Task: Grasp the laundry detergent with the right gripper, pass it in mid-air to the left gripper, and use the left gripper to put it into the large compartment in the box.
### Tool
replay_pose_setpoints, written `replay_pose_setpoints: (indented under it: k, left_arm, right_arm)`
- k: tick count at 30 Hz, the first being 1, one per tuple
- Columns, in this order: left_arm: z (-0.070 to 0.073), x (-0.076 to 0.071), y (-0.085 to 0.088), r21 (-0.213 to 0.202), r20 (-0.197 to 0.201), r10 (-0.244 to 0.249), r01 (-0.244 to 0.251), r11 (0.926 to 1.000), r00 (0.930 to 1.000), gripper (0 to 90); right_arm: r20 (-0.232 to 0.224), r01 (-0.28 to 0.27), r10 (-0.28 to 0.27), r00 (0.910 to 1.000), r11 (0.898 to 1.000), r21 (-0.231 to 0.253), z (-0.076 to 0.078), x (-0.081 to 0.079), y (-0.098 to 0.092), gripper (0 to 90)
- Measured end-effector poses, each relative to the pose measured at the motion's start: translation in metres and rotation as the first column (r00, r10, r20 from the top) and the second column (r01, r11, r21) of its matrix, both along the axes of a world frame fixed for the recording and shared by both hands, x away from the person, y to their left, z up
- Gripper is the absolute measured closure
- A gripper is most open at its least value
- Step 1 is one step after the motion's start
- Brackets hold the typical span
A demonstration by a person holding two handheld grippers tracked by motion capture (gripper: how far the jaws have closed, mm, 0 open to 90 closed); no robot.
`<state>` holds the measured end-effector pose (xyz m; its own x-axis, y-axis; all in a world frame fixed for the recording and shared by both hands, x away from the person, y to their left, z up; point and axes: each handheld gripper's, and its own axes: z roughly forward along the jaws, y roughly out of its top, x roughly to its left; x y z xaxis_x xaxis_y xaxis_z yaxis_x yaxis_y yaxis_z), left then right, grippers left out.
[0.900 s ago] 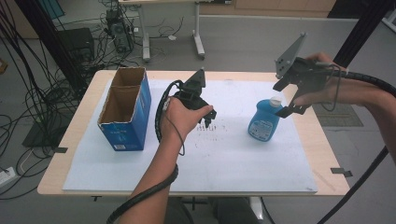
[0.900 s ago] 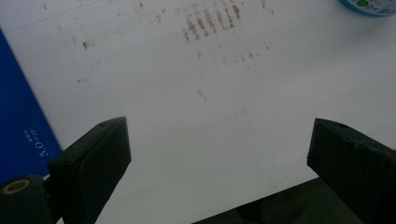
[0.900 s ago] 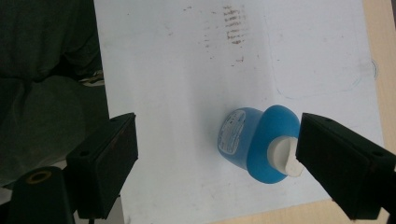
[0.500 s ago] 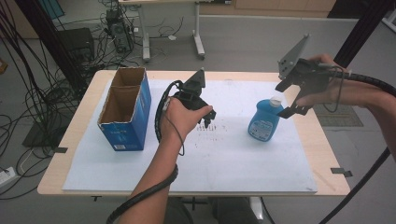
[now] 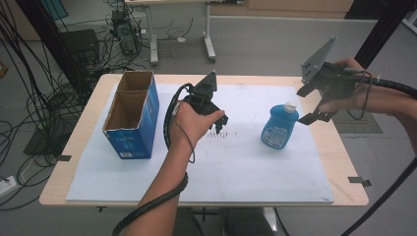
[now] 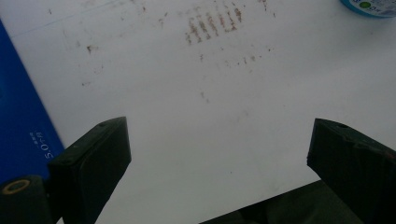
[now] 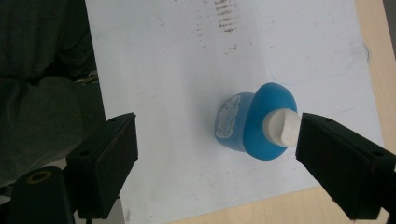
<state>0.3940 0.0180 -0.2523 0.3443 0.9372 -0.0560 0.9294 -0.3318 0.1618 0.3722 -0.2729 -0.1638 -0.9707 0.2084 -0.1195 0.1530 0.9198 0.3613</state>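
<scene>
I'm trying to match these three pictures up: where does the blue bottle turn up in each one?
High view: blue bottle upright, right of centre, on the white sheet.
Left gripper view: a sliver of it at the top right corner.
Right gripper view: centre, seen from above.
Shared landmark: the brown smudges.

One blue bottle, one cardboard box

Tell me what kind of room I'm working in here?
Likely a lab or workshop: a wooden table under a white sheet, cable bundles on the grey floor, and another desk's legs behind.
</scene>
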Motion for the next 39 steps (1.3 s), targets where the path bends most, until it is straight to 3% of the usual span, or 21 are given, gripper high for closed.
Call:
replay_pose_setpoints:
  k: [18, 23, 35, 39]
  left_arm:
    - [0.003, -0.005, 0.004, 0.004, 0.022, -0.011, 0.011, 0.9999, 0.9997, 6.6]
    - [0.003, -0.005, 0.005, 0.009, 0.027, -0.016, 0.016, 0.9998, 0.9995, 6.6]
    - [0.003, -0.008, 0.004, 0.023, 0.037, -0.029, 0.028, 0.9994, 0.9989, 6.6]
    - [0.004, -0.009, 0.004, 0.025, 0.041, -0.031, 0.03, 0.9992, 0.9987, 6.6]
  right_arm:
    - [0.025, 0.113, -0.115, 0.993, 0.991, 0.076, -0.011, 0.0, -0.043, 10.7]
    - [0.021, 0.168, -0.171, 0.985, 0.979, 0.115, -0.026, 0.003, -0.06, 9.4]
    - [0.004, 0.229, -0.234, 0.9723, 0.957, 0.179, -0.058, 0.007, -0.079, 7.6]
    - [-0.005, 0.253, -0.258, 0.9662, 0.945, 0.207, -0.069, 0.009, -0.085, 6.8]
